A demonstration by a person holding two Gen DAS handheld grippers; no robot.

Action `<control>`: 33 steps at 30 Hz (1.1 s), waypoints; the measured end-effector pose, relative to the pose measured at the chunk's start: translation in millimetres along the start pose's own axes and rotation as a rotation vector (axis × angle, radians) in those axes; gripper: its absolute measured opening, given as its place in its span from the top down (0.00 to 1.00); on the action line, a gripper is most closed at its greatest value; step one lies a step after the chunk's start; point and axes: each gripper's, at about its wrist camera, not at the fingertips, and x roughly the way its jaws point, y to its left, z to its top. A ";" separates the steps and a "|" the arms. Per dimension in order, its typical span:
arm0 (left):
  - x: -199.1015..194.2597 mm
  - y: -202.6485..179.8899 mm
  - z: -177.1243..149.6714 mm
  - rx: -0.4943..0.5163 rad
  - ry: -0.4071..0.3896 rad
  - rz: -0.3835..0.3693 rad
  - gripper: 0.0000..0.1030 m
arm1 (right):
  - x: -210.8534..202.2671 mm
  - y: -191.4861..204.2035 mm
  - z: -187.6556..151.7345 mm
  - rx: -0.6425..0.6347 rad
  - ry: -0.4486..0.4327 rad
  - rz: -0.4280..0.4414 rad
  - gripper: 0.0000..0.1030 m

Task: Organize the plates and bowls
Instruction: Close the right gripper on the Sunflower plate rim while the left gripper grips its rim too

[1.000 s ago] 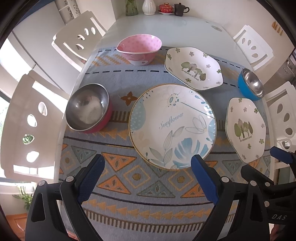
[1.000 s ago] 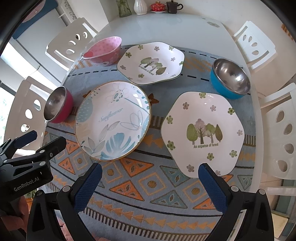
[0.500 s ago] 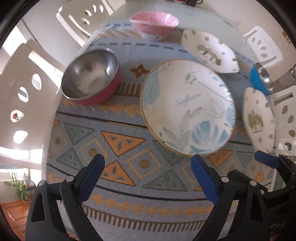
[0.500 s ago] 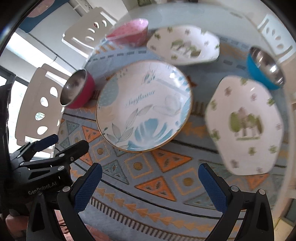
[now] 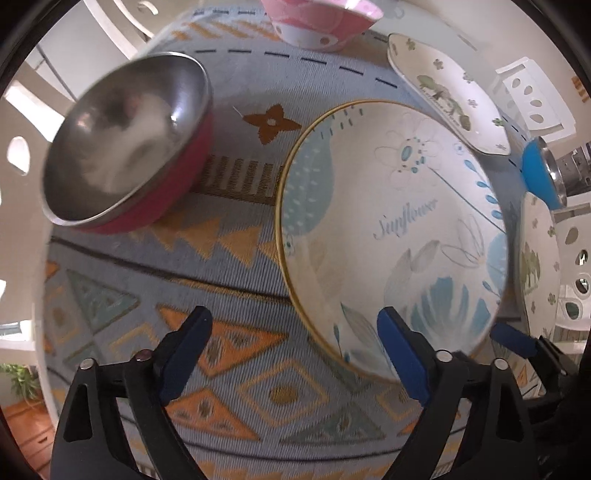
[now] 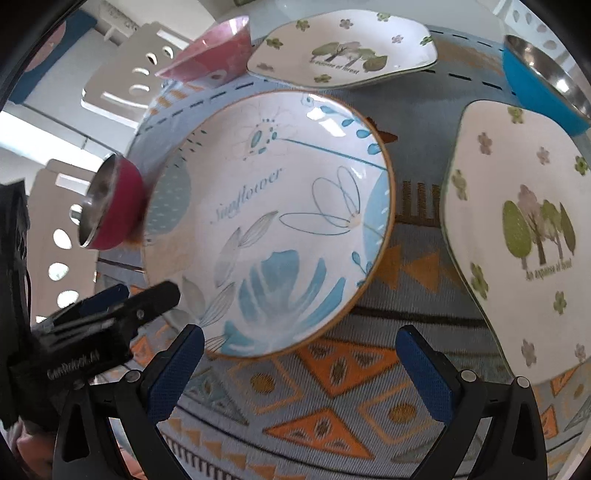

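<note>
A round "Sunflower" plate [image 5: 399,229] [image 6: 269,221] lies mid-mat. My left gripper [image 5: 295,354] hangs low over its near-left rim, jaws closing; the rim shows between the pads, which do not touch it. My right gripper [image 6: 301,369] is open over the mat at the plate's near edge, holding nothing. A red steel bowl [image 5: 125,147] [image 6: 110,206] stands left of the plate. A pink bowl [image 5: 321,22] [image 6: 210,51] and a tree-print plate [image 5: 447,92] [image 6: 343,48] sit behind it. A second tree-print plate [image 6: 524,240] and a blue bowl [image 6: 546,81] are to the right.
All dishes rest on a patterned blue-and-orange mat [image 5: 240,387] covering a white table. White chairs [image 6: 125,85] stand along the left side and at the far right. In the right wrist view the left gripper [image 6: 129,299] sits close by at the lower left.
Both grippers have sunk toward the mat and tipped further down. The dishes now loom larger, with the round plate right at the fingertips. No dish has moved.
</note>
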 end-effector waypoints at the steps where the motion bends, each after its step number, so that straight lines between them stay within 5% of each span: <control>1: 4.8 1.2 2.9 -0.002 0.008 -0.003 0.16 | 3.7 0.9 1.4 -0.003 0.001 -0.006 0.00; 5: 11.3 -2.0 12.7 0.033 -0.009 0.017 0.15 | 14.5 -3.5 3.5 0.005 0.004 -0.034 0.00; 9: 19.6 -7.6 22.1 0.065 -0.015 0.028 0.00 | 20.6 5.0 9.3 -0.048 -0.002 -0.107 0.00; 14: 20.7 -7.2 35.1 0.065 -0.027 0.033 0.00 | 29.3 14.4 15.8 -0.096 -0.008 -0.225 0.00; 21: 21.2 -2.1 49.5 0.007 -0.076 0.040 0.00 | 25.9 11.1 21.2 -0.074 -0.135 -0.224 0.00; 25: 18.9 1.7 54.7 0.000 -0.066 0.038 0.01 | 25.1 8.8 25.8 -0.080 -0.132 -0.217 0.00; 26: 14.5 5.5 62.0 -0.009 -0.087 0.036 0.10 | 23.9 7.0 25.7 -0.076 -0.143 -0.212 0.02; 27: 7.8 7.9 61.0 -0.020 -0.127 0.027 0.32 | 22.2 6.6 25.9 -0.078 -0.154 -0.214 0.07; 29: 1.8 0.1 66.0 -0.007 -0.149 -0.039 0.62 | 13.9 1.9 22.8 -0.070 -0.193 -0.203 0.30; 31: 0.2 0.0 65.6 0.004 -0.157 -0.029 0.63 | 5.7 -10.3 16.7 -0.034 -0.222 -0.174 0.51; 33: -1.6 -0.8 64.3 0.026 -0.170 -0.018 0.63 | -0.4 -19.7 11.2 -0.010 -0.233 -0.157 0.59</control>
